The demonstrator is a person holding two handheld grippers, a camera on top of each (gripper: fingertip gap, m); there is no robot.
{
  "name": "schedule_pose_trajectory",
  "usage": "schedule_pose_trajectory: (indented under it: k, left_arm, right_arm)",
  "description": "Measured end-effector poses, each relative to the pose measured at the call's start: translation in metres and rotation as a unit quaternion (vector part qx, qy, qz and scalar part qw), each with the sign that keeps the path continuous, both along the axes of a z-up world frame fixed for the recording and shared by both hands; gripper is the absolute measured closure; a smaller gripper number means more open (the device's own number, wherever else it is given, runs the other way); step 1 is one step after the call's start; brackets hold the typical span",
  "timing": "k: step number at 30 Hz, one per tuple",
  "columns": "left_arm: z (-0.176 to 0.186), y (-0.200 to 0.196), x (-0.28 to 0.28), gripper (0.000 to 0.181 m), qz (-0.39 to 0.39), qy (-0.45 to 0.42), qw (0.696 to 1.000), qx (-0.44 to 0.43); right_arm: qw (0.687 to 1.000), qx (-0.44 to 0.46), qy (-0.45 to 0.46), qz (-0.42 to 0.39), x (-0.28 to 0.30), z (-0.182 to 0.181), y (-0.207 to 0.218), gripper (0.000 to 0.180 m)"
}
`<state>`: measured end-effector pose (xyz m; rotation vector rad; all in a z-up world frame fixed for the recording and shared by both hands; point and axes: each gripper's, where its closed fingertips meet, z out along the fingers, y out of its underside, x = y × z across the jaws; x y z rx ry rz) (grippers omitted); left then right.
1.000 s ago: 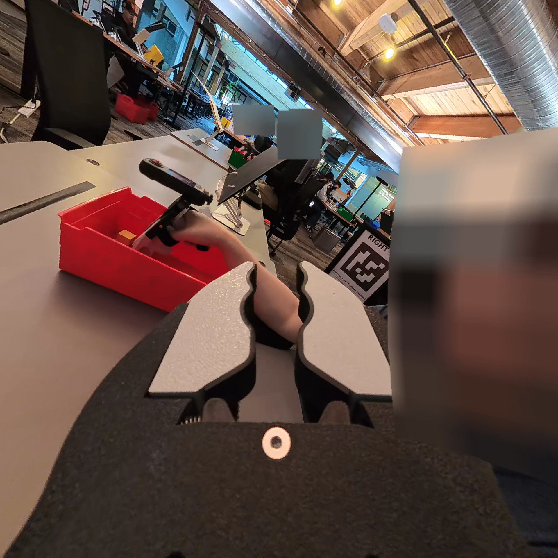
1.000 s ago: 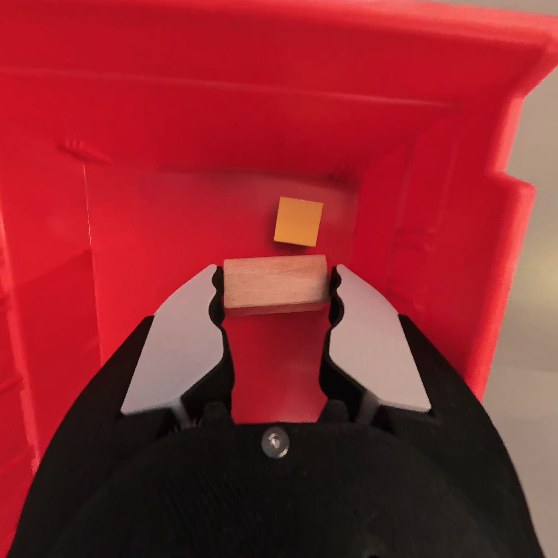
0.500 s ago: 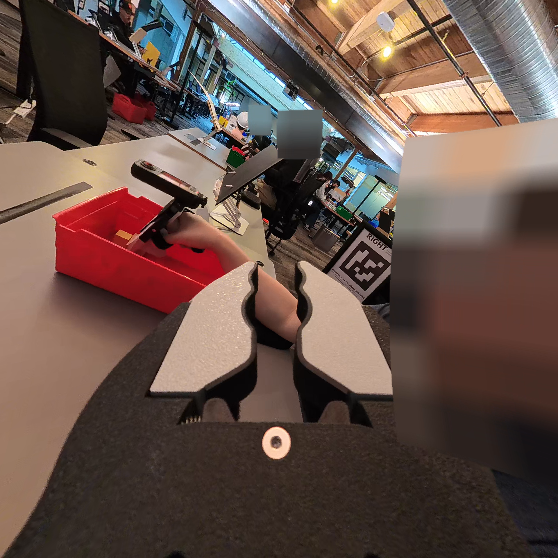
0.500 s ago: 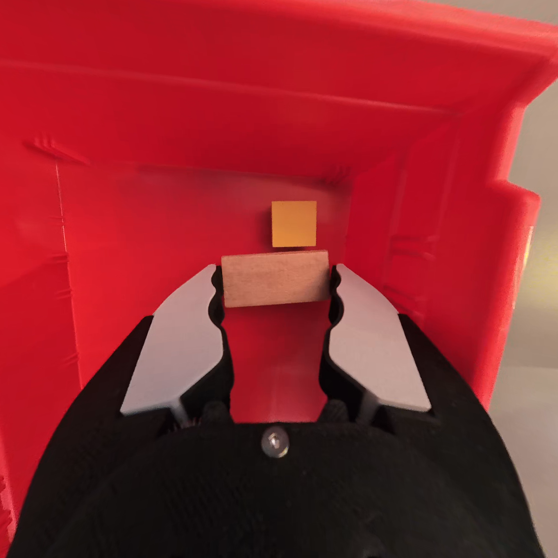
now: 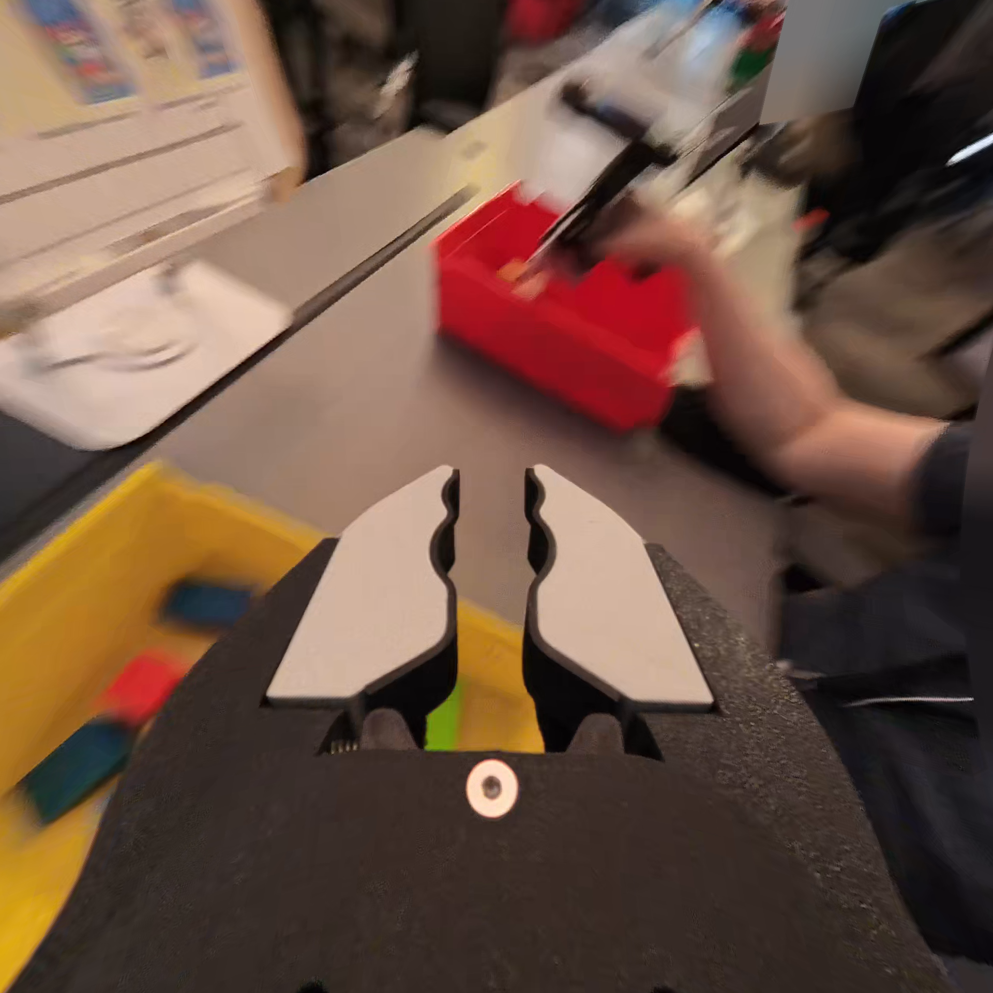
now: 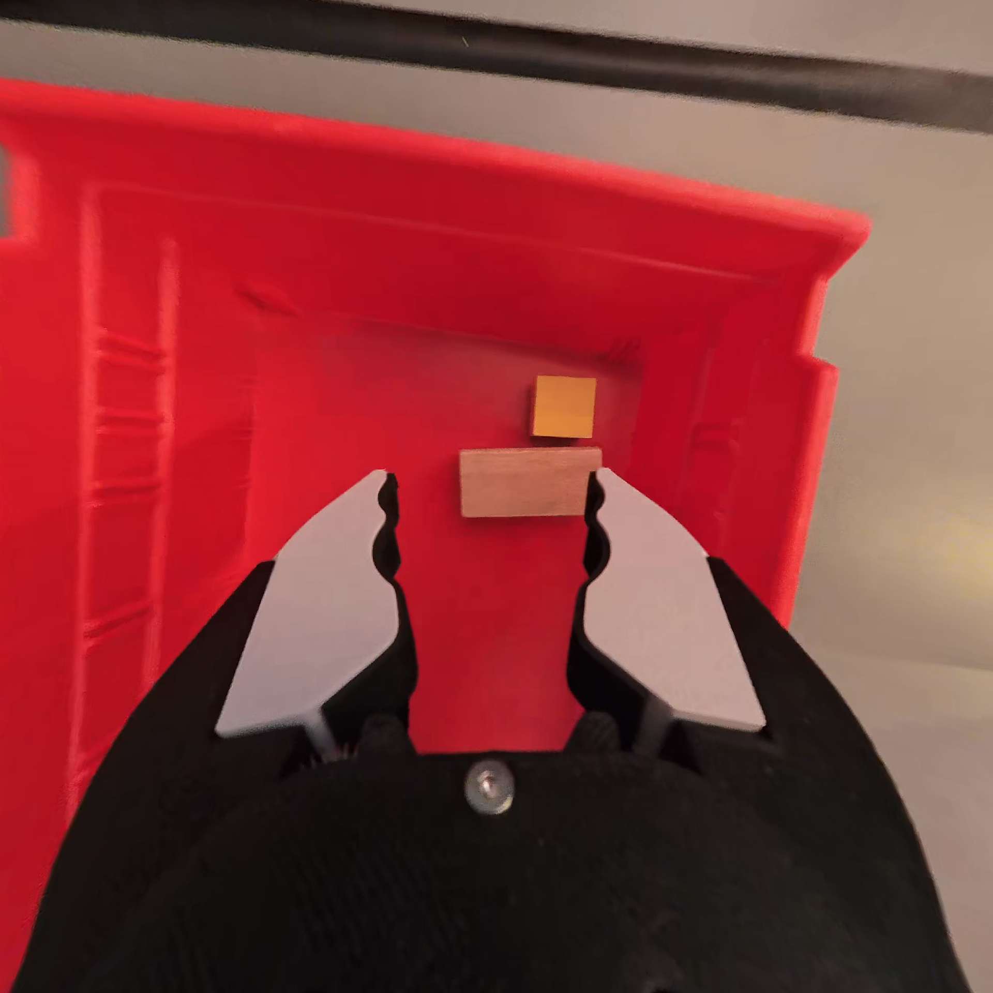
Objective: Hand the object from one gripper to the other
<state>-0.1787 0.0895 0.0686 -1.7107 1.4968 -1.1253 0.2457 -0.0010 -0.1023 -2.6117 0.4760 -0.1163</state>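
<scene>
A plain wooden block lies flat on the floor of the red bin, just in front of an orange cube. My right gripper is open and empty above the bin floor. Its right fingertip overlaps the block's right end. In the blurred left wrist view my left gripper is a little open and empty, over the near edge of a yellow bin. The red bin sits farther off with the right gripper reaching into it.
The yellow bin holds blue, red and green blocks. The person's forearm crosses the grey table on the right. A white board-like thing lies at the far left. A dark slot runs beyond the red bin.
My right gripper has opened, let go of the wooden block in the red bin, and pulled back. My left gripper has swung down fast toward the table and the yellow bin.
</scene>
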Motion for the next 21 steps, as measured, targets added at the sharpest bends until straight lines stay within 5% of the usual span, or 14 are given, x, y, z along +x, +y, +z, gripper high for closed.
schedule_pose_trajectory:
  k: [7,14,17,21]
  left_arm:
    - [-0.092,0.05,-0.08,0.152,0.07,0.243,0.963,0.097]
    - [-0.158,0.104,-0.142,0.147,0.203,0.466,0.857,0.087]
    - [-0.166,0.107,-0.151,0.135,0.257,0.505,0.823,0.038]
    - [-0.167,0.102,-0.13,0.132,0.289,0.478,0.829,-0.022]
  right_arm:
    - [0.994,0.105,-0.002,0.039,-0.024,0.069,-0.002,0.112]
    - [0.985,0.164,-0.007,0.051,-0.031,0.105,-0.014,0.114]
    - [0.985,0.164,-0.001,0.051,-0.03,0.104,-0.014,0.114]
    - [0.987,0.153,0.004,0.051,-0.029,0.098,-0.015,0.114]
